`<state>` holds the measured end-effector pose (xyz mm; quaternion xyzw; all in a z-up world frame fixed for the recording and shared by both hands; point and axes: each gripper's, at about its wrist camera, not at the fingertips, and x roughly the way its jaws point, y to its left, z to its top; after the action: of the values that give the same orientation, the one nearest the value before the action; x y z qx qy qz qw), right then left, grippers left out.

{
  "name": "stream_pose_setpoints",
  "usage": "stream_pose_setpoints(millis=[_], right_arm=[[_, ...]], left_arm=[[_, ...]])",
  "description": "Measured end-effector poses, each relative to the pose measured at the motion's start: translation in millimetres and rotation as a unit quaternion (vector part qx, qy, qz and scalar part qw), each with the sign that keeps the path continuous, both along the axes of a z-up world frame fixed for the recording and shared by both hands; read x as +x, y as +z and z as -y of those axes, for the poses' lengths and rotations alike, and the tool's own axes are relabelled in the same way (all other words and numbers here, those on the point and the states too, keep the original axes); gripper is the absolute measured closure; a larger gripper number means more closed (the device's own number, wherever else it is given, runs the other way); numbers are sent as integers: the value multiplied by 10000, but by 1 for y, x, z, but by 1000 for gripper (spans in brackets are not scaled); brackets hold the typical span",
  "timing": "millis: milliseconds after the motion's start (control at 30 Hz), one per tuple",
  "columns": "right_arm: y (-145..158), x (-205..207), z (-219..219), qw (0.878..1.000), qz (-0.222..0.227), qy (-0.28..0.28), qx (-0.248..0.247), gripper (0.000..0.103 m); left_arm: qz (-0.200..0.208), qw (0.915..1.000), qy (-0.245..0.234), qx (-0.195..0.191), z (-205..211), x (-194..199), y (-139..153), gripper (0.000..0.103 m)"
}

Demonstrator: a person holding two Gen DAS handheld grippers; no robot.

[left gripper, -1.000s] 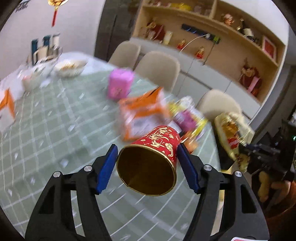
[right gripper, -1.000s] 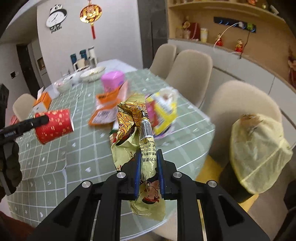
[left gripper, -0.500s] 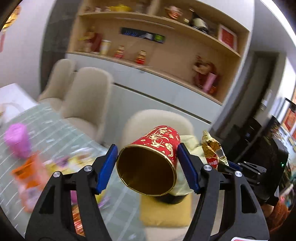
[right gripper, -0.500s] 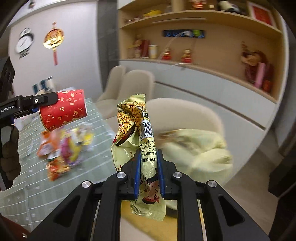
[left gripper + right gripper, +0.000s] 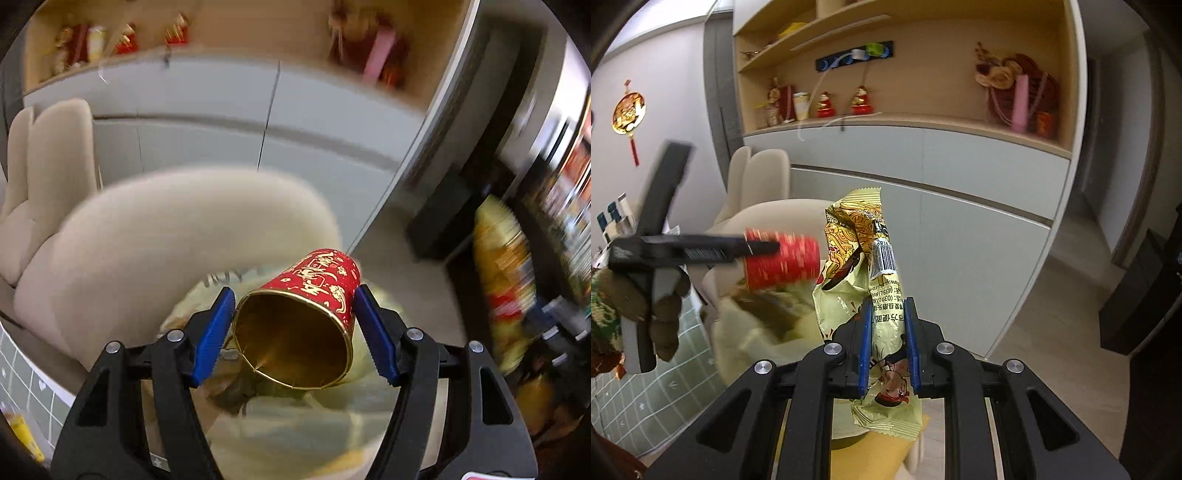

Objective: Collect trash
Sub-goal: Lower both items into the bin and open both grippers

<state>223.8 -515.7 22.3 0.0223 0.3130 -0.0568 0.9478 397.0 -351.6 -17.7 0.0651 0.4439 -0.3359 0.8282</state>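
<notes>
My left gripper (image 5: 295, 328) is shut on a red paper cup with gold lettering (image 5: 314, 295), its gold inside facing the camera. It hangs above a bin lined with a pale yellow bag (image 5: 295, 424) beside a beige chair (image 5: 166, 251). In the right wrist view the cup (image 5: 783, 262) sits in the left gripper (image 5: 753, 247) over the bag (image 5: 757, 332). My right gripper (image 5: 888, 347) is shut on a crumpled yellow snack wrapper (image 5: 860, 266), held upright to the right of the cup. The wrapper shows blurred in the left wrist view (image 5: 506, 280).
The green checked table (image 5: 665, 387) edge lies at the lower left, also in the left wrist view (image 5: 22, 387). More beige chairs (image 5: 761, 181) stand behind. A grey cabinet with wooden shelves (image 5: 923, 155) fills the back. Open floor (image 5: 1071, 295) lies to the right.
Both grippers have swung right, away from the table, and now point at the chair and the lined bin. The cup has tilted down over the bag. Both grips are unchanged.
</notes>
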Motion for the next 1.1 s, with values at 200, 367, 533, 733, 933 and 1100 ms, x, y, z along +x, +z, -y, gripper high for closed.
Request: stream_pose_setpoints(millis=[200, 367, 533, 733, 933, 1100], right_arm=[[-15, 28, 39, 9995, -134, -68, 282, 86], [-21, 55, 28, 9986, -197, 290, 393, 86], [-23, 91, -5, 9918, -342, 1085, 576, 86], [-71, 150, -63, 9724, -1347, 1853, 435, 86], [-106, 156, -104, 9468, -2052, 2472, 166, 86], [-116, 148, -105, 9365, -2372, 2583, 11, 86]], left_arm=[[-760, 9915, -406, 977, 18, -1, -45, 40], [-1288, 9911, -286, 159, -2, 4, -36, 40], [-877, 9949, 378, -324, -39, -16, -4, 35], [148, 9872, 1486, -569, -94, -42, 27, 35], [311, 9760, 2085, -553, -134, -70, 26, 35], [119, 9650, 2548, -617, -161, -84, 16, 35]])
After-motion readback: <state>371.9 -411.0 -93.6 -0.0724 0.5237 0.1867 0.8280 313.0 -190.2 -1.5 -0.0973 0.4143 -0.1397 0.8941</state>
